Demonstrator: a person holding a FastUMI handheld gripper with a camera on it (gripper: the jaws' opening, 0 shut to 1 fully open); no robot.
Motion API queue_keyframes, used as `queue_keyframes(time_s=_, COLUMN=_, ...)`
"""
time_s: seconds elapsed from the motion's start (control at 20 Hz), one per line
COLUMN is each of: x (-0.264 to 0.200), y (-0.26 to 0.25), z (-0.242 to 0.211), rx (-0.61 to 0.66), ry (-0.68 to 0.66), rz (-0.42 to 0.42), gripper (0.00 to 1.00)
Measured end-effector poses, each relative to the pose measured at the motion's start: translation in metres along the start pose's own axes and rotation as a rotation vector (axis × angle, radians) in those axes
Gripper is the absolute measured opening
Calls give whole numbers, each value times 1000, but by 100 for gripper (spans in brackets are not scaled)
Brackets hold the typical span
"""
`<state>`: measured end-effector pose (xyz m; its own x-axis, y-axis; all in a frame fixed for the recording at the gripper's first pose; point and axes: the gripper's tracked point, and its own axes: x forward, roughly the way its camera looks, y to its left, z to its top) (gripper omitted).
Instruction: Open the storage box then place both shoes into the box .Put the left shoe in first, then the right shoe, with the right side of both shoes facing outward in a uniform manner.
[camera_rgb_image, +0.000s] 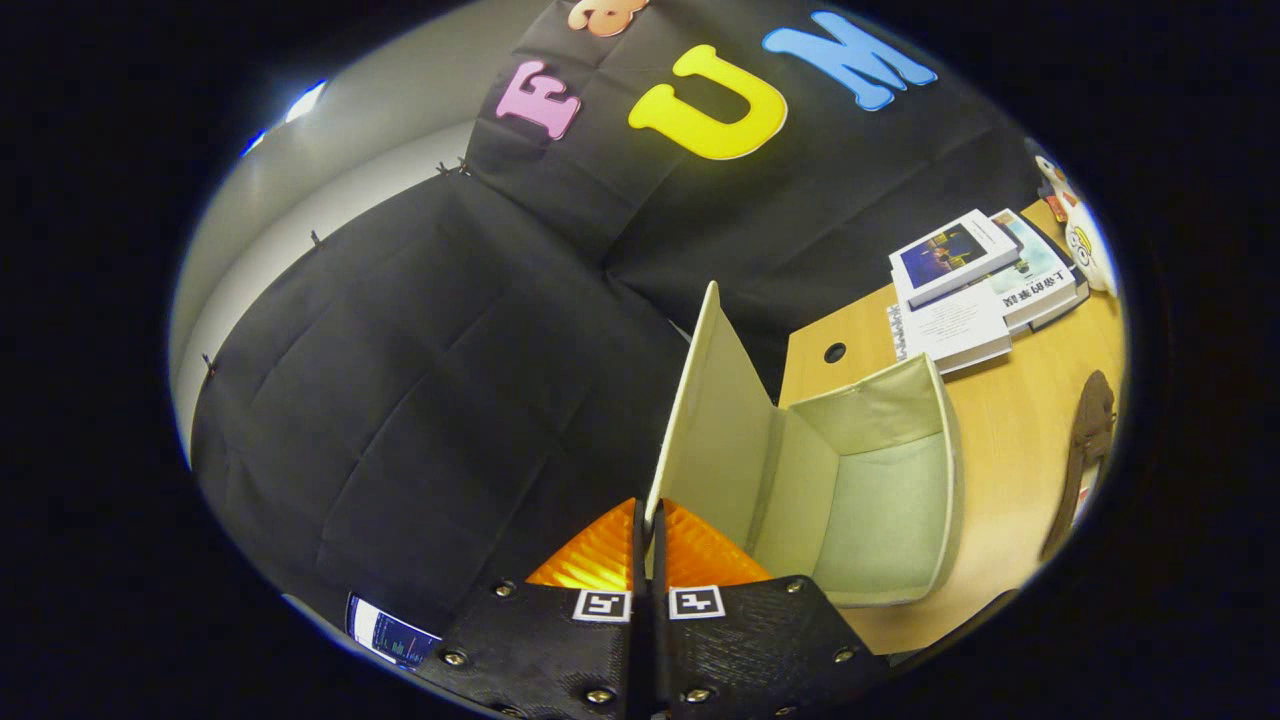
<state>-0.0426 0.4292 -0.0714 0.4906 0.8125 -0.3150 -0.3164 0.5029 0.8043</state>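
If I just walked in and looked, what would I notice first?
The gripper is shut on the lid of the pale storage box, holding it up so the box stands open and bare inside. The box sits on a wooden table. Beyond it lies a pile of books, and a brown shoe lies to its side.

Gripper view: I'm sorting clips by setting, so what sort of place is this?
Probably a staged recording booth: black cloth wall, wooden desk with books, and the gripper shut on the open box's lid.
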Motion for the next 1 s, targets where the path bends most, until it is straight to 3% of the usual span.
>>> queue_keyframes(time_s=0.35, x=45, y=37, z=-22, rx=-61, ry=40, rz=29, gripper=4)
queue_keyframes(time_s=0.45, x=47, y=40, z=-30, rx=-87, ry=50, rz=39, gripper=11)
queue_keyframes(time_s=0.5, x=54, y=44, z=-31, rx=-96, ry=54, rz=49, gripper=16)
queue_keyframes(time_s=0.65, x=61, y=49, z=-32, rx=-147, ry=57, rz=54, gripper=61)
queue_keyframes(time_s=0.7, x=57, y=44, z=-32, rx=-170, ry=55, rz=40, gripper=72)
queue_keyframes(time_s=0.75, x=57, y=39, z=-31, rx=-193, ry=49, rz=24, gripper=94)
queue_keyframes(time_s=1.0, x=35, y=9, z=-10, rx=-313, ry=-6, rz=-73, gripper=96)
